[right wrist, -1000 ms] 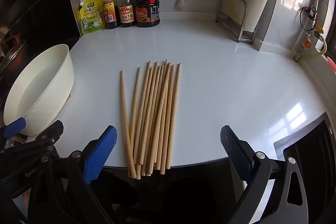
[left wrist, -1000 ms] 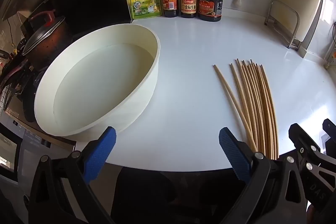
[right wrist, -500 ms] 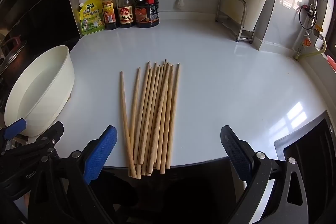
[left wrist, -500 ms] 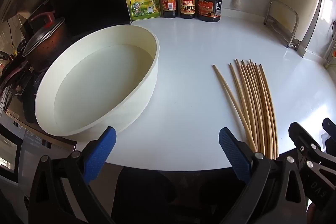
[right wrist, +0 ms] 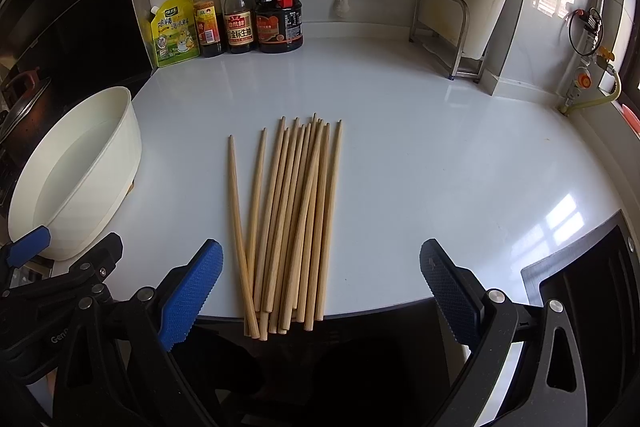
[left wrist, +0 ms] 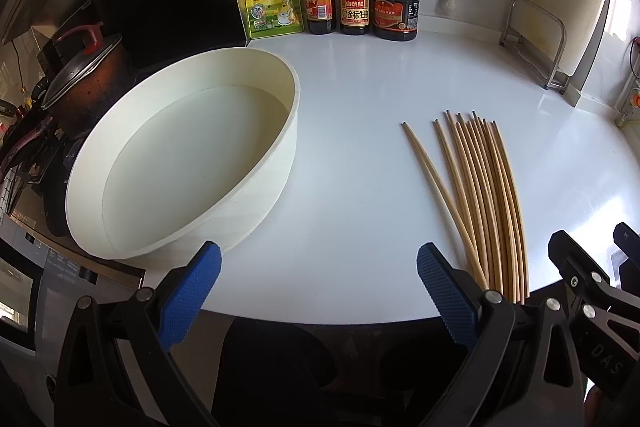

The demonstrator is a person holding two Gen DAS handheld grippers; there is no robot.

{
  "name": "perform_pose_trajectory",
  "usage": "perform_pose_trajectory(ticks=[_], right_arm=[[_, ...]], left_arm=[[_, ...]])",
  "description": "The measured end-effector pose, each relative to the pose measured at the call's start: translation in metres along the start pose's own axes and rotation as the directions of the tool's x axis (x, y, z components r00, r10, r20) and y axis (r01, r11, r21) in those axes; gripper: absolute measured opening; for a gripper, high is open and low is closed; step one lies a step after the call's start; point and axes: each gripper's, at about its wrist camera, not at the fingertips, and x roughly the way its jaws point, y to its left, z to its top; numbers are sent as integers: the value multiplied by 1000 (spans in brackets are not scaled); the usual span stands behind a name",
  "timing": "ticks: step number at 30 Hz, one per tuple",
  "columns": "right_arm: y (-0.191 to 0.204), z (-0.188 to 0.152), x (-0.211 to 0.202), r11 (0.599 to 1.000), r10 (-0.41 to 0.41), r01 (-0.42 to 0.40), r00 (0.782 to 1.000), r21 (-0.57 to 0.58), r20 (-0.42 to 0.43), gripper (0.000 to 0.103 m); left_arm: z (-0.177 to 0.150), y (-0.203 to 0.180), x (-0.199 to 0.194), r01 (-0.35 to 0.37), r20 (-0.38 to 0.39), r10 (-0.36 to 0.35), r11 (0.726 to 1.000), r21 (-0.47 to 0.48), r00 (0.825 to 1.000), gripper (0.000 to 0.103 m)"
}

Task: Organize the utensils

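I count about eleven wooden chopsticks [right wrist: 288,223], one cream basin [left wrist: 256,195], three sauce bottles [left wrist: 354,3], one yellow seasoning pouch [left wrist: 272,3] and one lidded pot [left wrist: 86,75] here

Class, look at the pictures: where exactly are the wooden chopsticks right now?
In the right wrist view the chopsticks lie bundled on the white counter, right of the white basin, their near ends overhanging the counter's front edge.

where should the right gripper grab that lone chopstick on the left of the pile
Probably near its thick end, which overhangs the counter's front edge. The lone chopstick lies flat, splayed from the pile farther up, but converges near the edge. The right gripper is open; come from the front, fingers above and below the overhang.
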Motion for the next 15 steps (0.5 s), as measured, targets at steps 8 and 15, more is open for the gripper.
perform_pose_trajectory(ticks=[8, 15], right_arm=[[0, 0, 0, 1000, -3, 3, 1000, 0, 2, 94], [-1, 0, 0, 1000, -4, 4, 1000, -1, 2, 94]], left_arm=[[-2, 3, 2, 2, 1, -2, 1000, -3, 1000, 97], [-3, 2, 2, 6, 1, -6, 1000, -5, 1000, 97]])
